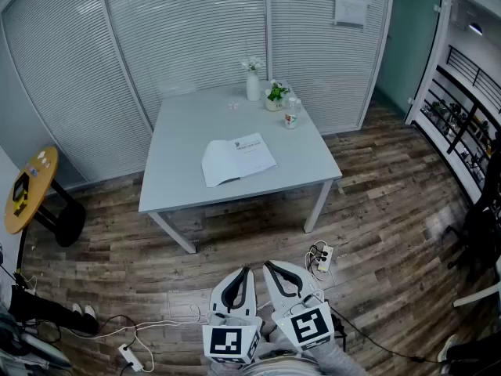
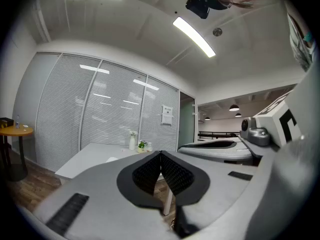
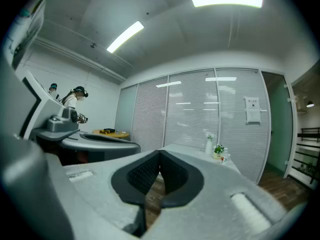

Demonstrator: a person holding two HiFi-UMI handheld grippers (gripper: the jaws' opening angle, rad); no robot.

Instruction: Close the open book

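**Pre-contact state: hazards and inventory**

**Gripper state.** The left gripper (image 2: pixel 160 154) has its jaws fully together with nothing between them. The right gripper (image 3: pixel 160 152) is the same. Both are held low in front of the person, side by side, well apart from the table (image 1: pixel 176 143).

**Task item.** The book (image 1: pixel 237 159) lies open on the table, near its middle and toward the front edge.

**Hazards (judgement).**
- With the jaws together, neither gripper can pinch a cover. Pushing with the tips may slide the book instead of folding it.
- A lifted single page, rather than the whole half, may crease.
- A sliding book could travel toward the vase (image 1: pixel 252 85), plant (image 1: pixel 275 95) and bottle (image 1: pixel 292 115) at the far edge.
- The power strip (image 1: pixel 323 258) and its cables lie on the floor along the approach. These are a trip risk.

**Count.** Grippers: two. Book: one. Table: one. Vase: one. Plant: one. Bottle: one. Power strip near the table leg: one.
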